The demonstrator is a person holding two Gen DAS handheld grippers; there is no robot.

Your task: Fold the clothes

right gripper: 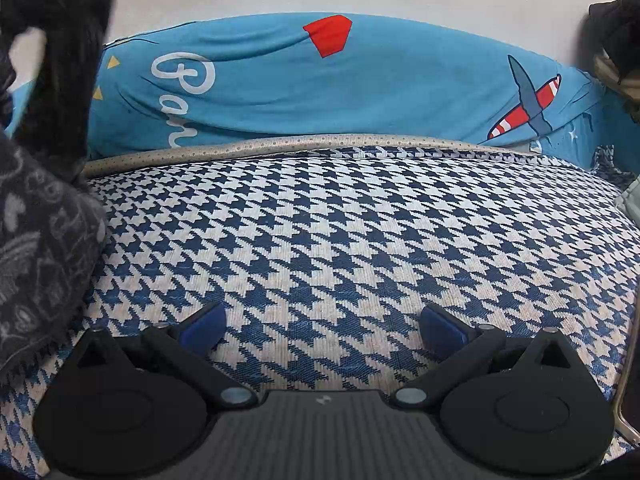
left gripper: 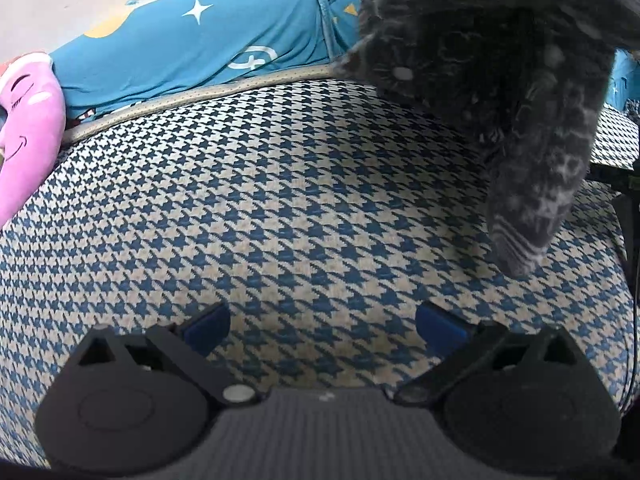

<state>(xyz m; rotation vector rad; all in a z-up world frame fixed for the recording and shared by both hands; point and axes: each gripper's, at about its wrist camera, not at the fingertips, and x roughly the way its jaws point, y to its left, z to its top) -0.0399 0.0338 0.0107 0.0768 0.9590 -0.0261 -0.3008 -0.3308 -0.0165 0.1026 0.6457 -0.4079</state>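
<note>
Houndstooth cover, blue and cream, fills both views under the grippers.

Left wrist view, L to R: pink plush at far left edge, lying on the cover's rim. Behind it a blue printed sheet w/ stars runs along the back, past a tan piped edge. Left gripper sits low in frame, jaws spread wide, blue pads well apart, nothing between them — only bare cover. Dark grey garment, w/ a faint pale print, hangs down from upper right; its tip dangles above and to the right of the jaws, clear of both pads. What holds it up is out of frame.

Right wrist view, L to R: same garment drapes down the left edge, its lower frayed edge meeting the cover just beside the gripper's left finger, outside the jaws. Blue sheet at back w/ white lettering, a red patch and a plane print; piped edge below it. Right gripper also wide open, pads far apart, gripping nothing. Dark cloth at far right top — can't tell what it is.
</note>
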